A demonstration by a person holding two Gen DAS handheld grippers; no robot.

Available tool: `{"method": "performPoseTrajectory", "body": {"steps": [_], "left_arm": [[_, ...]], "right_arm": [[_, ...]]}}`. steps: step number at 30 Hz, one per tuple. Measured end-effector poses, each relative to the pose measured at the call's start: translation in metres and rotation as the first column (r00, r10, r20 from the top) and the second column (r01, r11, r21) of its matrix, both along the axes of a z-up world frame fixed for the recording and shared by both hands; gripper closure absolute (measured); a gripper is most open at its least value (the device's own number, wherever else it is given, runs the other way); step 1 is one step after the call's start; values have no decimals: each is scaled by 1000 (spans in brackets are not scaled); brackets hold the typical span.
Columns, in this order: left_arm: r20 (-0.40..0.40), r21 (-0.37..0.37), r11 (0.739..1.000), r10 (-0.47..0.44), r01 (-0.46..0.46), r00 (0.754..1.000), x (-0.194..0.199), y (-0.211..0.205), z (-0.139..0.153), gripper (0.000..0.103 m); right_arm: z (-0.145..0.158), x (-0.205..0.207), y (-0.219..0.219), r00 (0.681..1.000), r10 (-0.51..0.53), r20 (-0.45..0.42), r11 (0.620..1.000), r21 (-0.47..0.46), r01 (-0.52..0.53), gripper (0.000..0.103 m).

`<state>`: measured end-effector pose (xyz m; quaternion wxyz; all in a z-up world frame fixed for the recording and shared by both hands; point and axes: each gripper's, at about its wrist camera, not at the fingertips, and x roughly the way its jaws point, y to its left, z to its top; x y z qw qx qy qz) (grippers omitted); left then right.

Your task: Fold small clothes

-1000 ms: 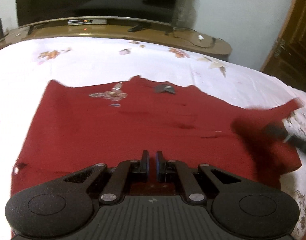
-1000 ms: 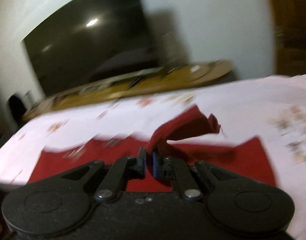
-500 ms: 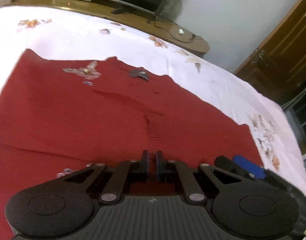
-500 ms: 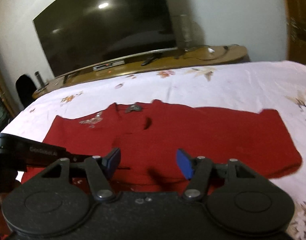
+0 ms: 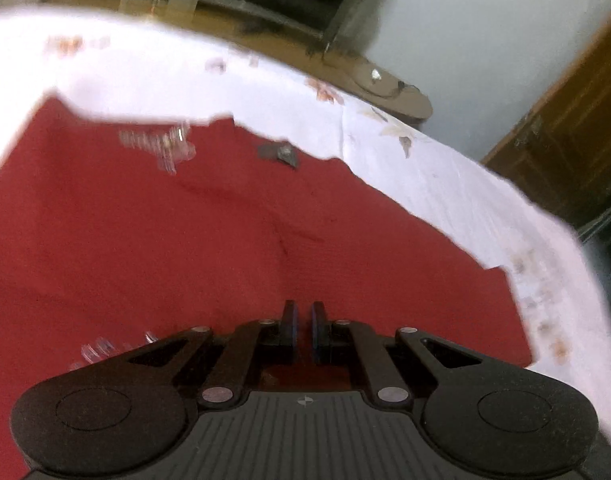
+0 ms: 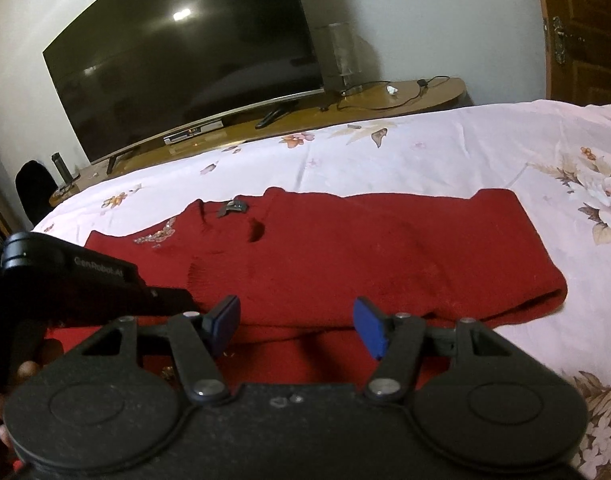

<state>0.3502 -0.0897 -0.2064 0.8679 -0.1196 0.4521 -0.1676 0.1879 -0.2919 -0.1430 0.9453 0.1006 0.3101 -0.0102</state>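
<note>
A red knit top (image 6: pixel 365 248) with beaded trim near the neck lies on the bed, its right sleeve folded in over the body; it also fills the left wrist view (image 5: pixel 185 240). My left gripper (image 5: pixel 302 320) is shut, low over the near part of the garment; whether cloth is pinched between the pads is hidden. It shows at the left of the right wrist view (image 6: pixel 85 280). My right gripper (image 6: pixel 297 320) is open and empty, just above the top's near edge.
The bed has a white floral sheet (image 6: pixel 465 148). Behind it stands a low wooden cabinet (image 6: pixel 385 96) with a large dark TV (image 6: pixel 185 52). A wooden door (image 6: pixel 585 32) is at the far right.
My right gripper let go of the sleeve, which now lies folded over the body, and opened wide. My left gripper stayed shut and shifted a little; its view is blurred.
</note>
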Motion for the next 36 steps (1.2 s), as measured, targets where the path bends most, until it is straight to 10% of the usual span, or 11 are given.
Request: {"method": "performPoseTrajectory", "body": {"steps": [6, 15, 17, 18, 19, 20, 24, 30, 32, 34, 36], "left_arm": [[46, 159, 986, -54, 46, 997, -3, -6, 10, 99], [171, 162, 987, -37, 9, 984, -12, 10, 23, 102], [126, 110, 993, -59, 45, 990, -11, 13, 21, 83], [95, 63, 996, -61, 55, 994, -10, 15, 20, 31], [66, -1, 998, -70, 70, 995, -9, 18, 18, 3], [39, -45, 993, -109, 110, 993, -8, 18, 15, 0], [60, 60, 986, -159, 156, 985, -6, -4, 9, 0], [30, -40, 992, -120, 121, 992, 7, -8, -4, 1], [20, -78, 991, -109, 110, 994, 6, -8, -8, 20], [-10, -113, 988, -106, 104, 994, 1, -3, -6, 72], [-54, -164, 982, -102, 92, 993, 1, 3, -10, 76]], "right_arm": [[2, 1, 5, 1000, 20, 11, 1000, -4, -20, 41], [1, 4, 11, 999, 38, 6, 999, -3, -38, 41], [2, 4, 12, 999, 43, 8, 999, -6, -43, 41], [2, 5, 13, 999, 45, 8, 999, -7, -45, 41], [2, 5, 13, 999, 46, 9, 999, -6, -46, 41], [2, 5, 14, 999, 47, 9, 999, -4, -47, 41], [3, 4, 16, 999, 45, 11, 999, -18, -44, 42], [4, 0, 11, 999, 33, 20, 999, -18, -33, 42], [4, -1, 9, 999, 24, 23, 1000, -18, -24, 42], [5, -2, 5, 1000, 17, 24, 1000, -13, -16, 42], [4, -3, 2, 1000, 10, 25, 1000, -12, -10, 42]]}}
